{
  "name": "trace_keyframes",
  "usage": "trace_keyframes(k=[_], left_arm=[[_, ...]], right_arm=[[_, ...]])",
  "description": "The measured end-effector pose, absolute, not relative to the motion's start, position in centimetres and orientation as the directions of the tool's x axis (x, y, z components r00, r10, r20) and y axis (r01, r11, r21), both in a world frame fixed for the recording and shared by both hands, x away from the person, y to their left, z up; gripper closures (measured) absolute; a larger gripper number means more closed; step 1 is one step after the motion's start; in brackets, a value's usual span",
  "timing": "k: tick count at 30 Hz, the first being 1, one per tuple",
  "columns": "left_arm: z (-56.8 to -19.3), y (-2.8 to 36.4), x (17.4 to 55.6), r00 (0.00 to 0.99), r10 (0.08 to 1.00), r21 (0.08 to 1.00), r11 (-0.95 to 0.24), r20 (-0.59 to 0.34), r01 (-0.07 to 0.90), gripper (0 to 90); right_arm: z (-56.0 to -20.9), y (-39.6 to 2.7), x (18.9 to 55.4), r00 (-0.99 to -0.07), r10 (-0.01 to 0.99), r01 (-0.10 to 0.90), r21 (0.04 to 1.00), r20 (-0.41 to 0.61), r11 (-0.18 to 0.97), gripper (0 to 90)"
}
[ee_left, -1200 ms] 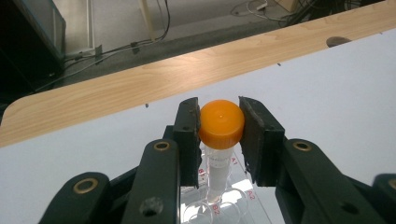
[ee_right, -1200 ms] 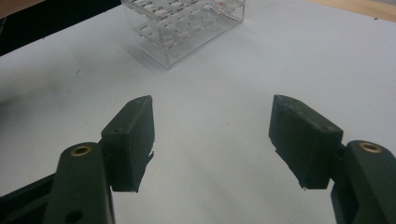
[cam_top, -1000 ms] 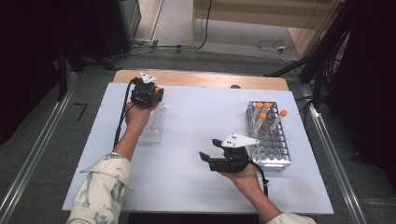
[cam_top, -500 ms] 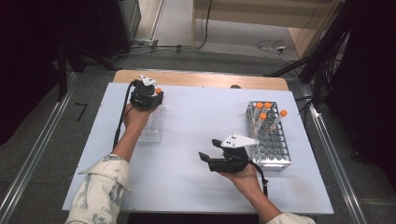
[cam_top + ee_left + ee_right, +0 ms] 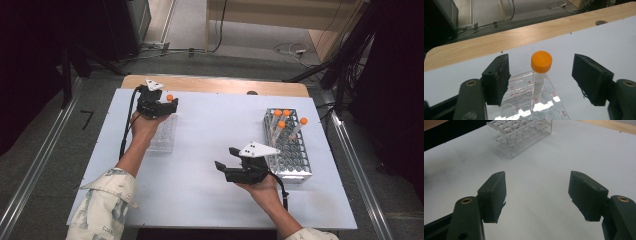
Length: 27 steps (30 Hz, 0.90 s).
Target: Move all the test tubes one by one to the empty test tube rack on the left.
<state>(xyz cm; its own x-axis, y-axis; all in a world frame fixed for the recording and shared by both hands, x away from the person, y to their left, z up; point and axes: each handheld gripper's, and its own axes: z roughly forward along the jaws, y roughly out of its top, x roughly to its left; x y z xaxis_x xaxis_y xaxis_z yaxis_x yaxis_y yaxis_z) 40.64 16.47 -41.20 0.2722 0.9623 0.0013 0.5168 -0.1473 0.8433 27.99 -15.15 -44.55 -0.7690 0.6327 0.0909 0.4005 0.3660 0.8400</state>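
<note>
Landmark: clear plastic rack (image 5: 164, 134) on the white table sheet (image 5: 200, 150).
Left gripper (image 5: 167, 106): over the far end of the clear rack; its jaws have just been opening and now stand apart on either side of the tube, neither pad pressing on it.
Orange-capped tube (image 5: 540, 72): upright in a far well of the clear rack, released, between the left jaws.
Right gripper (image 5: 225, 159): well apart from the clear rack, low over bare sheet, jaws spread wide with nothing between them.
Metal rack (image 5: 290, 150): far across the sheet from the clear rack, just beside the right gripper, holding several orange-capped tubes (image 5: 285, 120).
</note>
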Motion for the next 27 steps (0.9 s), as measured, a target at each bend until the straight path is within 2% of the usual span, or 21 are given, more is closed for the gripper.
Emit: trace_keyframes(k=[4,18,27], left_arm=[[-41.0,16.4,39.9,0.277,0.960,0.852,-0.127,-0.023,0.508,22.6],[-40.3,16.6,36.1,0.336,0.936,0.883,-0.068,-0.104,0.464,18.4],[-40.4,16.9,34.1,0.347,0.934,0.894,-0.079,-0.088,0.441,16.5]], right_arm=[[-44.3,-15.5,28.0,-0.760,0.643,0.400,0.844,0.088,0.358,28.7],[-42.3,-19.0,28.9,-0.690,0.722,0.389,0.870,0.057,0.304,28.5],[-41.8,-22.2,29.7,-0.622,0.781,0.410,0.872,0.053,0.268,28.4]])
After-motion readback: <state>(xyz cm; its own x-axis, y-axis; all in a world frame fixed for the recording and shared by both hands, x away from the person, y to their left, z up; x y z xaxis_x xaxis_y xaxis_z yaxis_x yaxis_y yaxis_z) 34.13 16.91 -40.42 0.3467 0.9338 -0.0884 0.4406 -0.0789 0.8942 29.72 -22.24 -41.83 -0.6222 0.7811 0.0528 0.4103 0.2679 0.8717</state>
